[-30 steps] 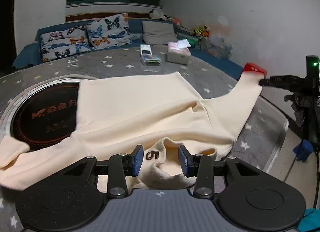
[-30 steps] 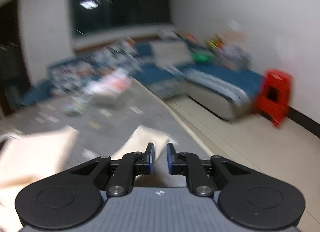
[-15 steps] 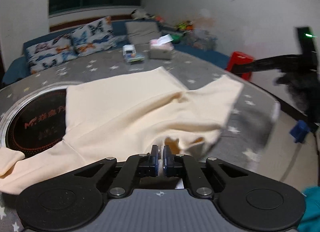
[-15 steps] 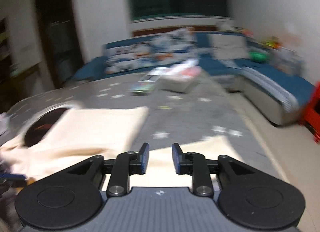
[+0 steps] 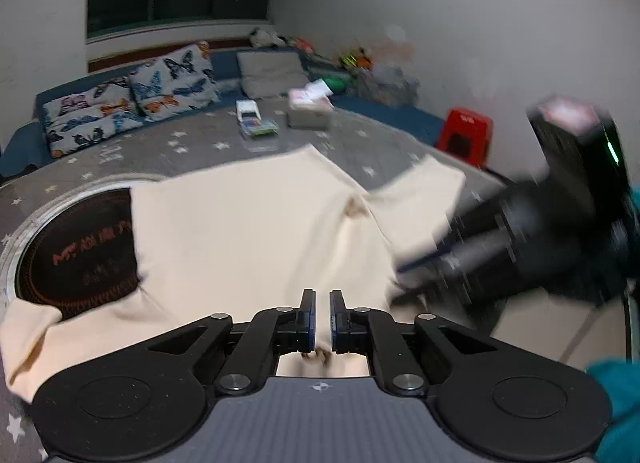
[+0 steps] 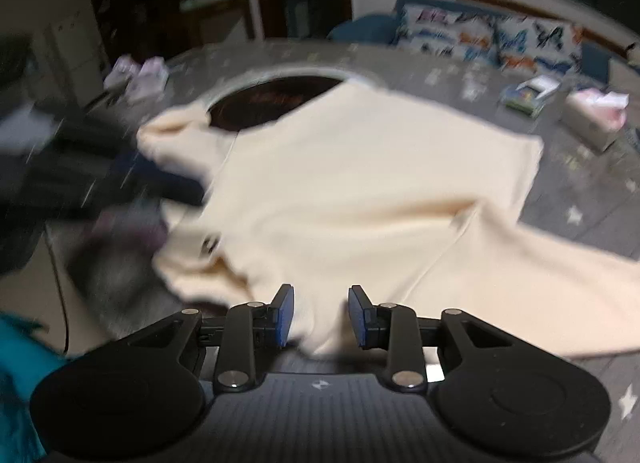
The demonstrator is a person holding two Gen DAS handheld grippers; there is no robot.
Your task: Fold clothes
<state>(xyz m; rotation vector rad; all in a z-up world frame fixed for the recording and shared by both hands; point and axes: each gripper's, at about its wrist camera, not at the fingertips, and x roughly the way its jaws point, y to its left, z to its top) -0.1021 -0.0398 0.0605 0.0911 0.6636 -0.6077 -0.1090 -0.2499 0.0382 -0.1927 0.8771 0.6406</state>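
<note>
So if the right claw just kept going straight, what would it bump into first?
Most likely the cream shirt. The right claw is open, with the shirt's near edge already between its fingers, so it would push into that cloth first. Depth is blurry, though.

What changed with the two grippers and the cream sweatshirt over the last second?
The left gripper, open at the collar a second ago, closed on the cream sweatshirt. The right gripper swung from the table's edge toward the garment, opening over its near edge. The sweatshirt stays spread on the star-print table.
</note>
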